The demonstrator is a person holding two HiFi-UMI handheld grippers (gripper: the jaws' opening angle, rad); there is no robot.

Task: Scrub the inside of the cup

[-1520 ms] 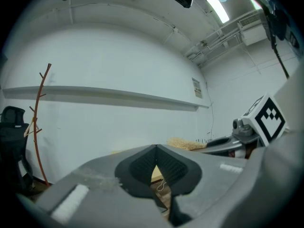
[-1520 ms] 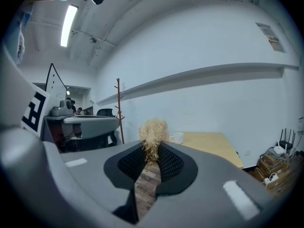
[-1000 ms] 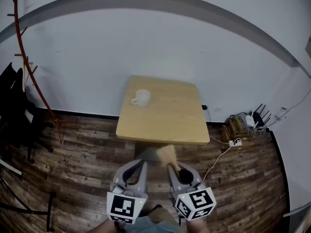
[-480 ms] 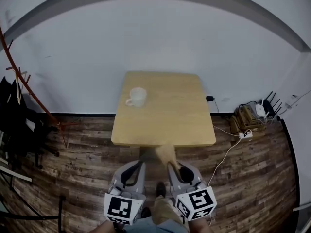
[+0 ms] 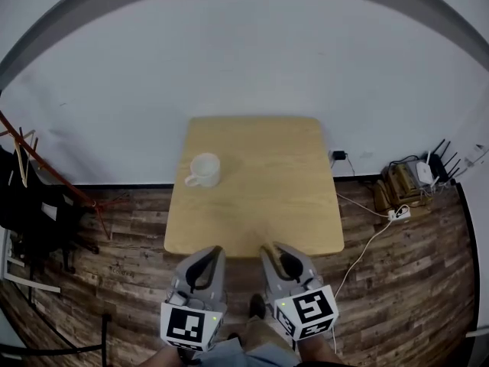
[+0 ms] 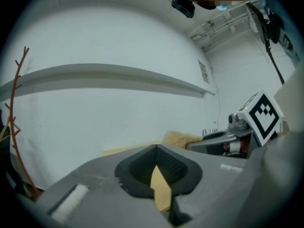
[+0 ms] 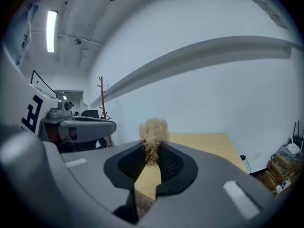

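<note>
**Now for the cup: one mug, one scrubber, both tools at the near edge**

Right, the white cup (image 5: 203, 169) stands upright by the left edge of the table (image 5: 267, 205), a little toward the far side, with its handle turned toward the near-left corner. It's the only thing on the wood. By the look of it that's glazed ceramic, so I'd judge it stiff, smooth and breakable, and light enough to skate across the top if it's pushed from inside. My call is that the handle or the wall just under the rim is the place to pinch it, which keeps the mouth free.

The left tool (image 5: 214, 252) is at the near edge, its jaws closed tight with nothing between them. It would have to spread before it could take that cup. The right tool (image 5: 273, 251) sits just beside it, clamped on a pale, straw-like scrubber (image 7: 153, 132) whose tuft pokes out past the tips. The tuft looks soft, springy and almost weightless, so it should bend into the bowl easily. Both tools are well apart from the cup.

The count is one cup, one scrubber, one table and two tools.
</note>
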